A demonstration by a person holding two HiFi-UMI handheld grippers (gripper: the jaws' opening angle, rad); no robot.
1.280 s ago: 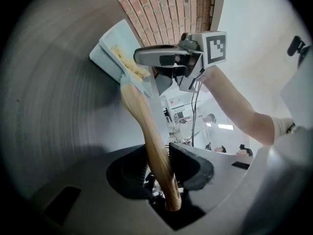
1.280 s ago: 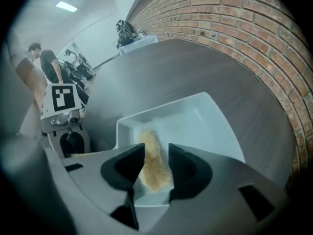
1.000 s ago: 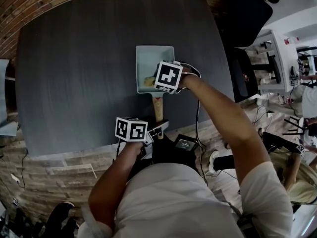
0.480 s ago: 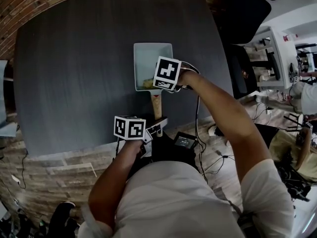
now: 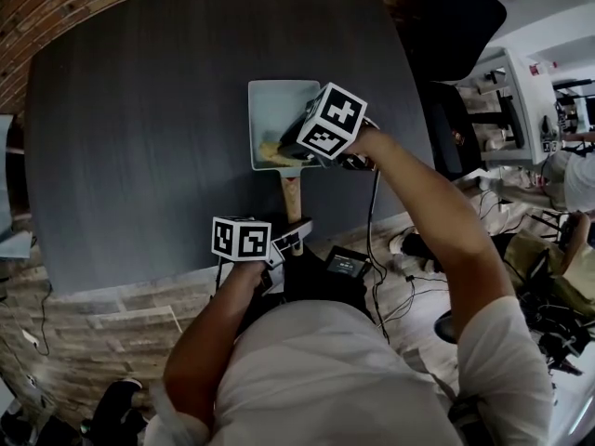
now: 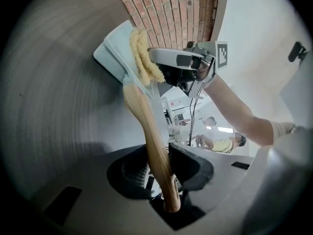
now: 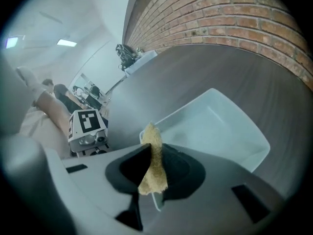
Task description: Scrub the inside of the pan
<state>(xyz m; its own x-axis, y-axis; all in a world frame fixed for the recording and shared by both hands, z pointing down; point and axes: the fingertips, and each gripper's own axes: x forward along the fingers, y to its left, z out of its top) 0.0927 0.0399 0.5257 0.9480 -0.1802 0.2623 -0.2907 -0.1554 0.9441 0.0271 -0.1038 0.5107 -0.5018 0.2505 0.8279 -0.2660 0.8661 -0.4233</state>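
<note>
The pan (image 5: 271, 110) is pale blue and square and lies on the dark table with its wooden handle (image 5: 291, 196) pointing toward me. My left gripper (image 5: 294, 234) is shut on the end of that handle (image 6: 151, 136), its jaws on either side of the wood. My right gripper (image 5: 296, 140) hovers over the pan's near edge, shut on a yellow sponge (image 7: 152, 165). Its jaws have just been closing on the sponge. In the left gripper view the sponge (image 6: 142, 55) hangs against the near rim of the pan (image 6: 115, 53). The pan's inside (image 7: 215, 126) looks bare.
The dark grey table (image 5: 139, 137) runs up to a brick wall (image 5: 56, 7) at the back. A black chair (image 5: 460, 35) and a white machine (image 5: 511, 110) stand off the table's right side. Cables and people's legs are on the floor at right.
My right gripper has risen a little and rolled, so its marker cube now sits tilted. The sponge has come up with it at the pan's near edge. The left gripper has kept still.
</note>
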